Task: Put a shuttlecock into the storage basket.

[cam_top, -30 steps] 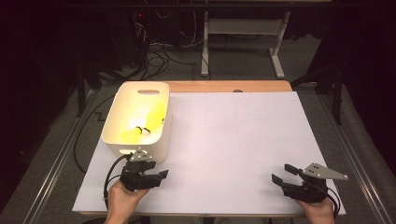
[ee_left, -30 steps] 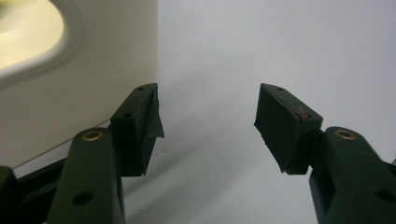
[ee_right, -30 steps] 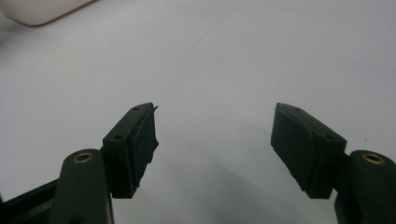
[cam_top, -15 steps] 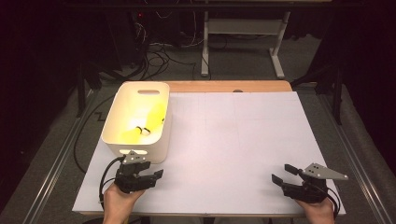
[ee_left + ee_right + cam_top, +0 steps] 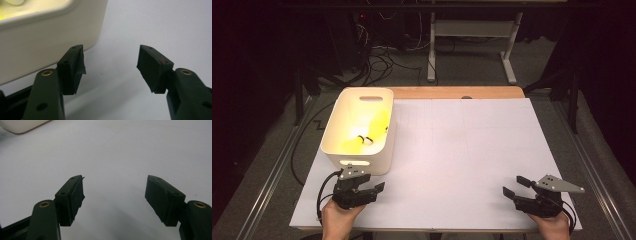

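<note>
Two tools sit low at the bottom of the high view, one in each hand, on a white worktop (image 5: 462,150). Left tool (image 5: 371,188) lies at the lower left of the frame, just in front of a cream plastic bin (image 5: 354,159), with its jaws pointing toward the right and spread wide with nothing between them. In the left gripper view the same tool (image 5: 111,66) shows bare white surface between its two black pads, and the bin's rounded near corner (image 5: 50,42) fills the upper left, just beyond the left jaw without touching it. Inside the bin, toward its middle, lie yellow items (image 5: 369,131) with a small black-and-white piece among them; what they are is hard to tell. Right tool (image 5: 516,186) rests at the lower right of the frame, well apart from the bin, jaws wide and empty. In the right gripper view (image 5: 115,195) only plain worktop lies between the pads, with a pale edge of the bin (image 5: 22,126) at the upper left corner.
</note>
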{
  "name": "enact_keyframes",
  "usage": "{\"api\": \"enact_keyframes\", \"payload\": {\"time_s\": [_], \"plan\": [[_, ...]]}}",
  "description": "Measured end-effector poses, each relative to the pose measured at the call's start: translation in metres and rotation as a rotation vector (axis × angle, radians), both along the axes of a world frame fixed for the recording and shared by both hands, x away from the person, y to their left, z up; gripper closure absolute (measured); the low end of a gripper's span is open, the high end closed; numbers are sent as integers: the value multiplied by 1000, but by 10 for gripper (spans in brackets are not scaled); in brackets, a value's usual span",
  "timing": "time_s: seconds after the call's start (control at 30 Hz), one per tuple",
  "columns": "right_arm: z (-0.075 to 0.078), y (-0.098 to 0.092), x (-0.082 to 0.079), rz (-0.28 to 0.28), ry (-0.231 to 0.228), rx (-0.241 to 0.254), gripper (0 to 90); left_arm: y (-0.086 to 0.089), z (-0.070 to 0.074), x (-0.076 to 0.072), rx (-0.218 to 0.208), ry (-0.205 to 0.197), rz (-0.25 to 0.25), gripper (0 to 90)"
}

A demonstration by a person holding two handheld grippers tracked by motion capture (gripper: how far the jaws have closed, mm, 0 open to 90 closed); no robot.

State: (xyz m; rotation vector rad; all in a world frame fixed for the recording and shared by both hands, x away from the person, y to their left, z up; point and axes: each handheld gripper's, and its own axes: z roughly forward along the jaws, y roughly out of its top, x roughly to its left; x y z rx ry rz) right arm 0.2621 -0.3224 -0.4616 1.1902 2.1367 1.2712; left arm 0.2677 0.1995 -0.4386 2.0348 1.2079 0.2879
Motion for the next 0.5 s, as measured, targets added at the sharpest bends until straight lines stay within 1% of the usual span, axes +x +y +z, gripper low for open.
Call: {"api": "enact_keyframes", "payload": {"time_s": [0.23, 0.33, 0.5], "plan": [[0, 0, 0, 0, -1, 0, 317, 0, -3, 0, 0, -5, 4, 382], [0, 0, 0, 0, -2, 1, 317, 2, -4, -1, -9, -6, 10, 379], [0, 0, 0, 0, -1, 2, 317, 5, -7, -2, -18, -20, 27, 370]]}}
